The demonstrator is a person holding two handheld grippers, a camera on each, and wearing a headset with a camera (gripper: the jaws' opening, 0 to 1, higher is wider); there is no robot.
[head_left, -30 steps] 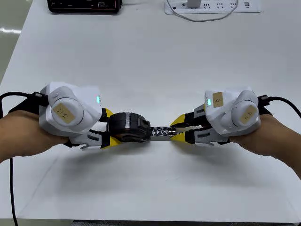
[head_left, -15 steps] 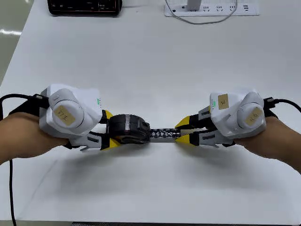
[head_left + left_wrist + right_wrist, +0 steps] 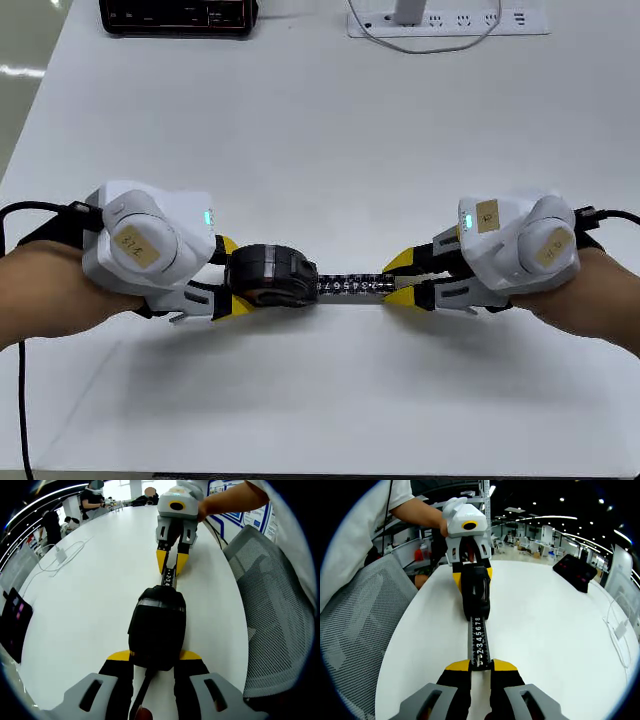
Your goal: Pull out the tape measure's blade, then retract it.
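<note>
On the white workbench (image 3: pixel 320 130), you held both tools low near the front edge, pointing at each other. A grey mesh chair (image 3: pixel 270 605) stood beside the bench, as seen in the left gripper view. At the far edge sat a black device (image 3: pixel 178 14) and a white power strip (image 3: pixel 450 20), both well apart from the work.

Your left gripper (image 3: pixel 236 275) was clamped on the tape measure (image 3: pixel 270 276). Its yellow-tipped jaws pressed against opposite sides of the black case, which sat low on the bench between them.

Your right gripper (image 3: pixel 400 281) faced it from the right, with its jaws closed together on the free end of the blade (image 3: pixel 350 285). The blade ran straight from the mouth of the case to the right gripper's tips. Whether it touched the bench or hung just above it could not be told. In the right gripper view, the printed numerals 2 through 8 were readable on the exposed length.
</note>
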